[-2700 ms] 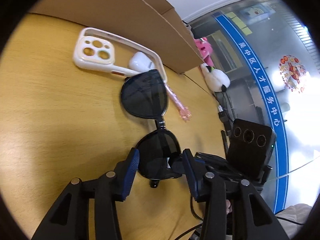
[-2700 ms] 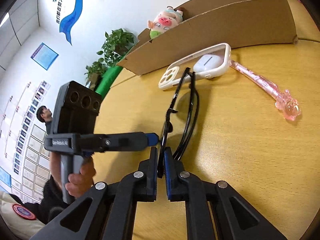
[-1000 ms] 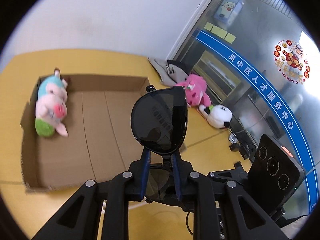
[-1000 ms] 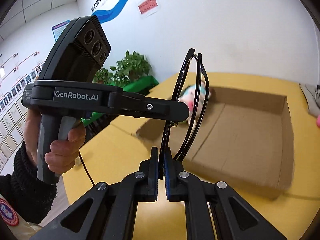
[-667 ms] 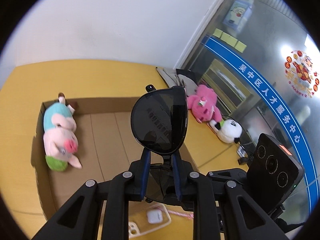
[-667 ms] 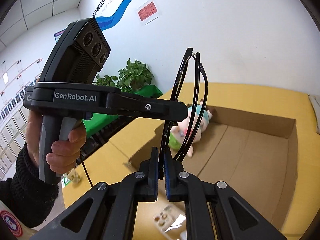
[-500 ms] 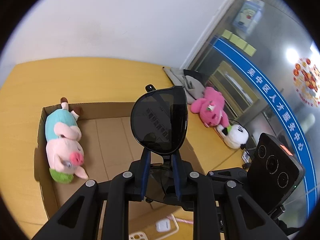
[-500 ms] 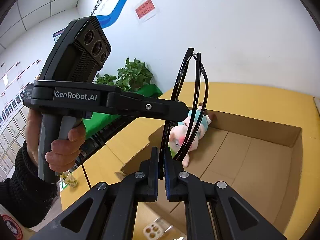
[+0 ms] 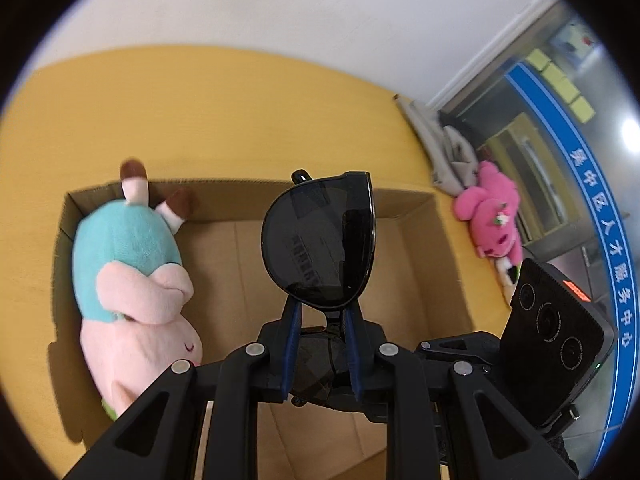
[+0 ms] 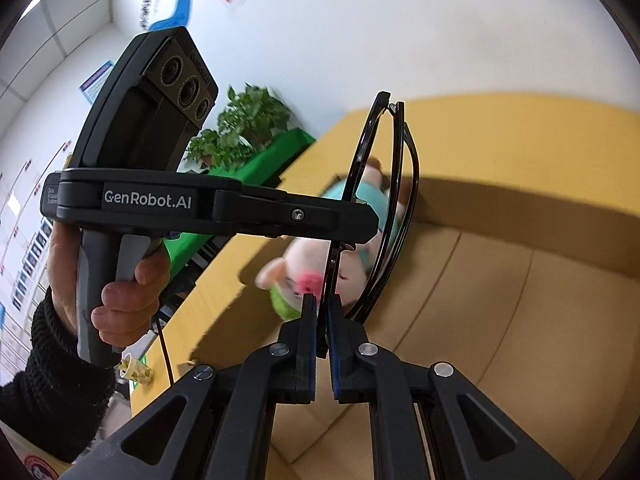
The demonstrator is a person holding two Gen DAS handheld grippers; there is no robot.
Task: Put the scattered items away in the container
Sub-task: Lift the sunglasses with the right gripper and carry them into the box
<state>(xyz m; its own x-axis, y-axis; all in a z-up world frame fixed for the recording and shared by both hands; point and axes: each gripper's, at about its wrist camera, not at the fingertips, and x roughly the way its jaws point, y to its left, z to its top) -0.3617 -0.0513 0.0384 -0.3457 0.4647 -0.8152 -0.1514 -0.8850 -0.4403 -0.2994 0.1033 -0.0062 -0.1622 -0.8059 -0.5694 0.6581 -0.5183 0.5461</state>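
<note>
Left wrist view: the left gripper (image 9: 318, 344) pinches the sunglasses (image 9: 320, 242) at the bridge, one lens standing beyond the fingertips; the right gripper (image 10: 322, 330) clamps the frame edge-on. The box (image 9: 404, 196) floor lies past both, pig (image 9: 132, 280) to the left.

One pair of black-framed dark-lens sunglasses (image 9: 319, 240), one brown cardboard box (image 9: 404, 196) beyond the tongs, two plush toys: a teal-and-pink pig (image 9: 132, 272) left, a pink one (image 9: 496, 216) right.
</note>
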